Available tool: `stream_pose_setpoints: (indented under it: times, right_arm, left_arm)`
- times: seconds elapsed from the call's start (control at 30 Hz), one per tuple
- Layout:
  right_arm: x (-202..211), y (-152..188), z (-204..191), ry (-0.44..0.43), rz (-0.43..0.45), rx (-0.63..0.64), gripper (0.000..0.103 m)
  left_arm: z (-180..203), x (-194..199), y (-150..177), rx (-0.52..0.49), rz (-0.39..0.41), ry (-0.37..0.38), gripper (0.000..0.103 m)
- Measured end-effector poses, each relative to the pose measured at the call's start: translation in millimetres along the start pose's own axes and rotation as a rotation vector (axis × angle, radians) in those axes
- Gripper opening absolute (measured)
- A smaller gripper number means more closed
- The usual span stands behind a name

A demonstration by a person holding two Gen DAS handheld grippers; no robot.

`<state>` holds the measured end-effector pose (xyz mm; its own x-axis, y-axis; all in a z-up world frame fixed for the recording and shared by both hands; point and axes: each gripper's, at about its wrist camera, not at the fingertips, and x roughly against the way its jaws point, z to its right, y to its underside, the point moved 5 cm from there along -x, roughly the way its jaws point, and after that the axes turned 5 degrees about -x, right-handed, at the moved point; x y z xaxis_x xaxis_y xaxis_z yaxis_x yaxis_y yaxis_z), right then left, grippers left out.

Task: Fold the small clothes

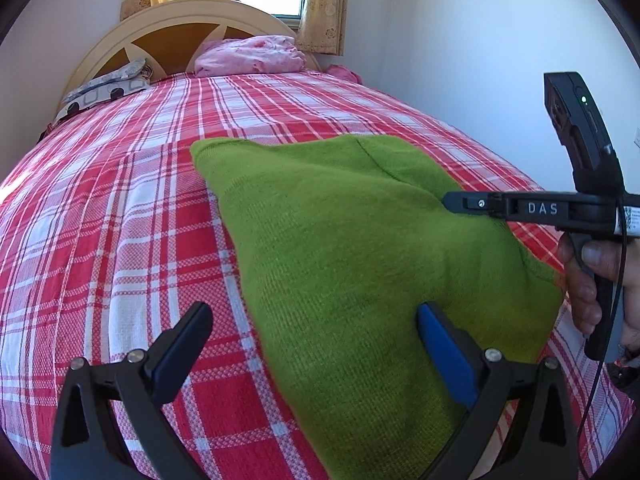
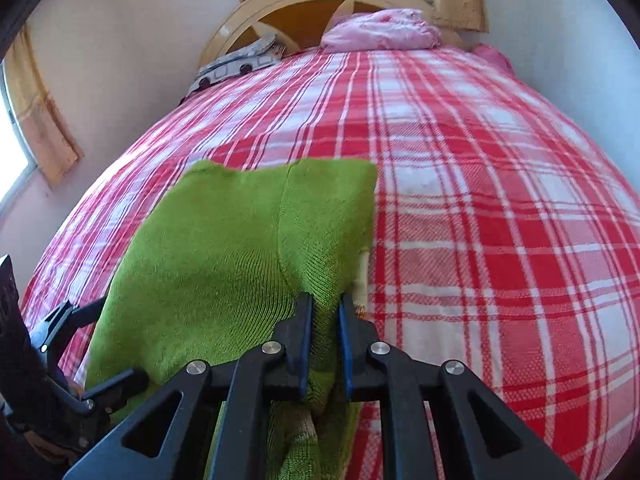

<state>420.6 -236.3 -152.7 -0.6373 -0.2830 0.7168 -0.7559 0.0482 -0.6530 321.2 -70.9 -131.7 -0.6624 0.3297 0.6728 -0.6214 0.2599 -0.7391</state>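
On the plaid bed (image 1: 120, 240), my right gripper (image 2: 325, 308) pinches the green knit garment (image 1: 340, 240); beside it, my left gripper (image 1: 312, 320) gapes wide.

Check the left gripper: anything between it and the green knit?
Nothing visible. The left gripper stands wide open, one finger over the green knit, the other over the plaid bedspread. The right gripper already pinches the knit.

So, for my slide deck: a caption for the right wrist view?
Right gripper shut on a green knit garment lying on a red plaid bedspread.
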Motion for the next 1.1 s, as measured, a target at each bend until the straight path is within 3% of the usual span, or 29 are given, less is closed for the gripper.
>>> stream_pose_setpoints:
  times: [0.13,0.27,0.33,0.4,0.47,0.57,0.67,0.73,0.9,0.97,1.0,1.03,1.1]
  right_arm:
    - [24,-1,-9,0.001,0.106,0.041,0.009]
    - [-4,9,13,0.021,0.039,-0.007,0.01]
    - [3,8,16,-0.014,0.048,-0.035,0.017]
    - [18,5,15,0.029,0.073,-0.032,0.047]
    - [39,6,5,0.029,0.135,-0.003,0.048]
    - [61,14,-21,-0.087,0.169,0.072,0.048]
    - [51,30,-40,-0.153,0.078,0.143,0.048]
    - [30,40,-30,-0.081,-0.002,0.138,0.046]
    - [26,45,-12,-0.052,-0.009,0.121,0.046]
    - [20,48,-6,-0.03,-0.02,0.118,0.048]
    - [17,51,0,-0.025,-0.036,0.107,0.056]
    - [10,56,8,-0.056,-0.08,0.066,0.056]
    - [16,50,18,-0.1,-0.068,0.011,0.056]
  left_arm:
    - [0,4,1,0.004,0.018,-0.004,0.103]
    - [4,0,2,-0.018,-0.01,0.003,0.103]
    - [5,-1,2,-0.026,-0.015,-0.006,0.103]
    - [4,-1,2,-0.021,-0.018,-0.006,0.103]
    - [2,-1,3,-0.01,-0.019,-0.004,0.103]
    - [3,-1,3,-0.007,-0.02,-0.002,0.103]
    - [2,0,3,-0.007,-0.017,-0.005,0.103]
    - [0,2,3,0.006,-0.012,-0.001,0.103]
    - [-15,22,-1,0.082,0.09,-0.047,0.103]
    - [-21,10,-1,0.113,0.036,-0.049,0.103]
    - [-21,4,0,0.119,0.01,-0.037,0.103]
    - [-21,1,0,0.118,-0.006,-0.036,0.103]
    - [-21,-3,1,0.119,-0.025,-0.039,0.103]
